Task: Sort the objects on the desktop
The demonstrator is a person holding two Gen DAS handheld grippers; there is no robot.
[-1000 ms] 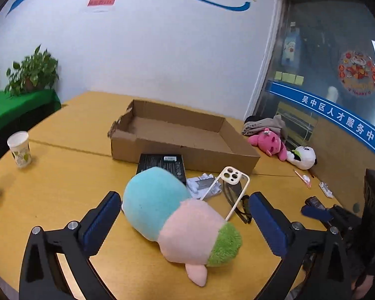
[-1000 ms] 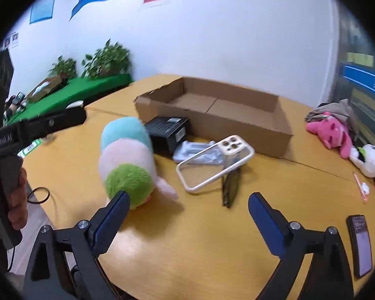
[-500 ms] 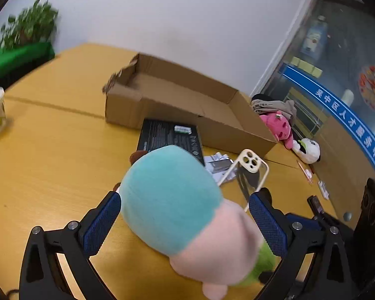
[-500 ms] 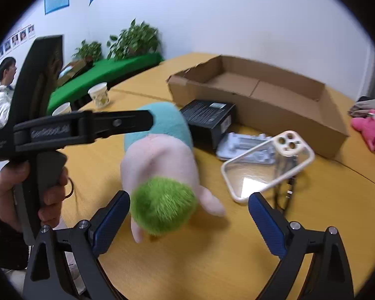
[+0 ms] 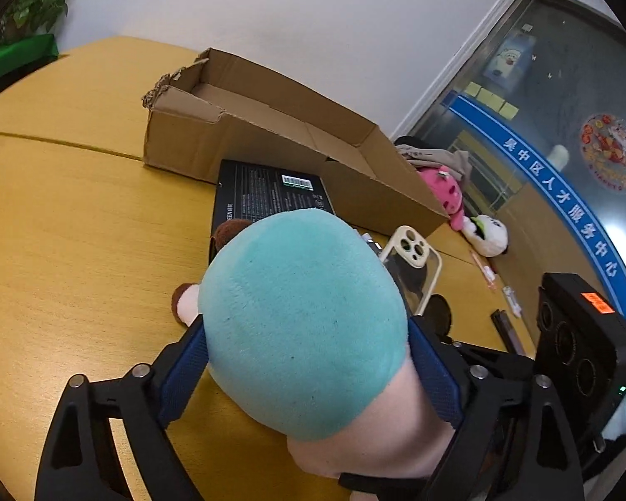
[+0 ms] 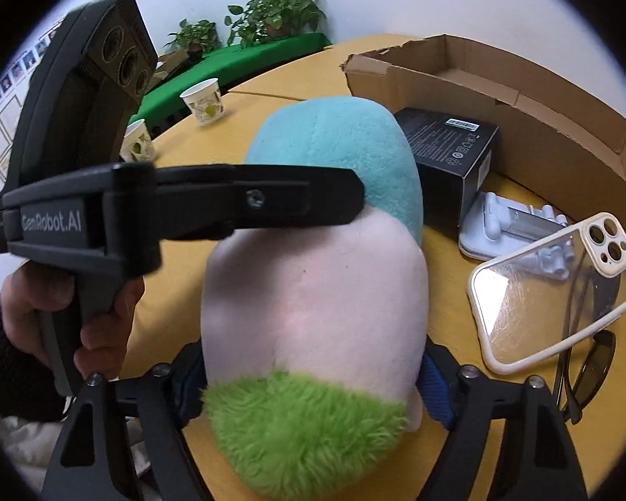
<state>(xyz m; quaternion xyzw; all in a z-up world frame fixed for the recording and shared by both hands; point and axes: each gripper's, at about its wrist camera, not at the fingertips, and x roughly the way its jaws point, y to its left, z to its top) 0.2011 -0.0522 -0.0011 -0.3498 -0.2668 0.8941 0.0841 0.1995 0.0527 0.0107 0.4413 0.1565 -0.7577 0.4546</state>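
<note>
While the plush (image 5: 304, 325) lies on the table (image 5: 75, 225), both grippers have it between their fingers from opposite ends. In the left wrist view the left gripper (image 5: 309, 359) straddles the teal end, its blue pads (image 5: 183, 371) pressed against the fabric on either side, so it is grasping the plush. In the right wrist view the right gripper (image 6: 313, 380) flanks the pink middle just above the green tuft; its pads (image 6: 434, 392) touch the sides of the toy, which bulges past them, so it too looks clamped on the plush. The left gripper's body crosses the near left of that view, held by a hand (image 6: 41, 325), its finger reaching onto the teal part.

Just beyond the plush's teal end stands a black box (image 6: 450, 146), and behind that, farther off, an open carton (image 5: 271, 125). To the right of the plush lie a white plastic tray (image 6: 517, 225), a clear phone case (image 6: 555, 288) tilted up, and sunglasses (image 6: 584, 380) partly under it. Two paper cups (image 6: 202, 100) sit far left on the table. Pink and white soft toys (image 5: 463, 208) lie at the far right edge.
</note>
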